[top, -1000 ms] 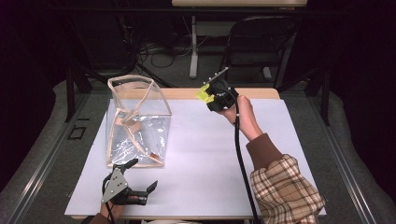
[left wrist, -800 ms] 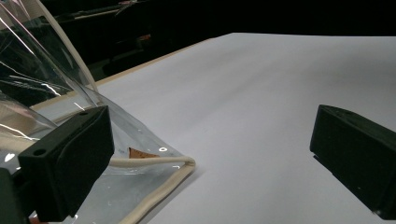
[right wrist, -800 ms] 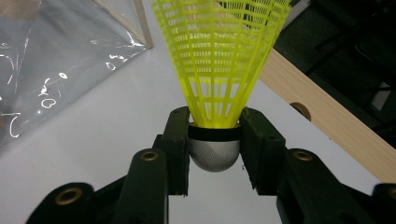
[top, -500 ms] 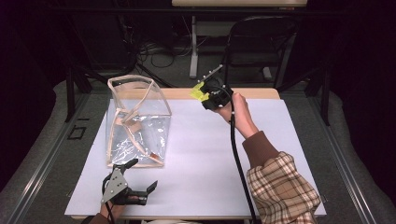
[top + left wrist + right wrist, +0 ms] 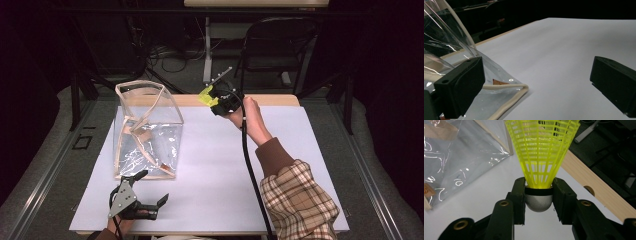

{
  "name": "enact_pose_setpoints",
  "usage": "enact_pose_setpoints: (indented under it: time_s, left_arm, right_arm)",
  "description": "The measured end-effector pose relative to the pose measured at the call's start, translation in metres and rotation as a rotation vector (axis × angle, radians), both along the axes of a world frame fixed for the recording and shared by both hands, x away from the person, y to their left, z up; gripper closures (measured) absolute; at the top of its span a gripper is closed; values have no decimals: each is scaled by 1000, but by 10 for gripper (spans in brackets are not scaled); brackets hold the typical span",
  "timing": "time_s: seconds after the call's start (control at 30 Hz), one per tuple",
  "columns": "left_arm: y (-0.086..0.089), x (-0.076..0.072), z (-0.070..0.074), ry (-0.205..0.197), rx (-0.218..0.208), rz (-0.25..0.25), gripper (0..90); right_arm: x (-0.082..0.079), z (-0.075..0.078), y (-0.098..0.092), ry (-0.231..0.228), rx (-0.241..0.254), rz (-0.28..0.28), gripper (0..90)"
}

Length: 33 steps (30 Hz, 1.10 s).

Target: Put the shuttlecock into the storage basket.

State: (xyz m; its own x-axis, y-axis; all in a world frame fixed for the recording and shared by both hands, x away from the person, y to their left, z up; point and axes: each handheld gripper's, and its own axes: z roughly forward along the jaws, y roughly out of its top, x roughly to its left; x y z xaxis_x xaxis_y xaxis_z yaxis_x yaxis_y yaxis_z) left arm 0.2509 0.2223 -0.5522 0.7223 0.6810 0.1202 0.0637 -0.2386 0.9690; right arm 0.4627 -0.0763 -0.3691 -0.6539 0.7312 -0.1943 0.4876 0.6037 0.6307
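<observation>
Right claw (image 5: 539, 192) clamped on shuttlecock (image 5: 541, 152) at cork base, held above tabletop's far edge. Left claw (image 5: 145, 192) wide, empty, by near edge beside clear bag (image 5: 147, 130). Likely bag-bound: keep skirt uncrushed, enter through open top, release low.

Yellow mesh shuttlecock (image 5: 541, 152), plaid sleeve (image 5: 300, 200), white table (image 5: 300, 130)

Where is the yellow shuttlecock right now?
In the high view, the shuttlecock is clamped in the right gripper near the table's far edge, right of the clear bag.
</observation>
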Motion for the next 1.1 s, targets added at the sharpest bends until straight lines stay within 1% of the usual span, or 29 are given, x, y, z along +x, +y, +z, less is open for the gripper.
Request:
enact_pose_setpoints:
  time_s: [1.1]
  left_arm:
    - [0, 0, 0, -1, 0, -3, 0]
  right_arm:
    - [3, 9, 24, -28, 12, 44, 649]
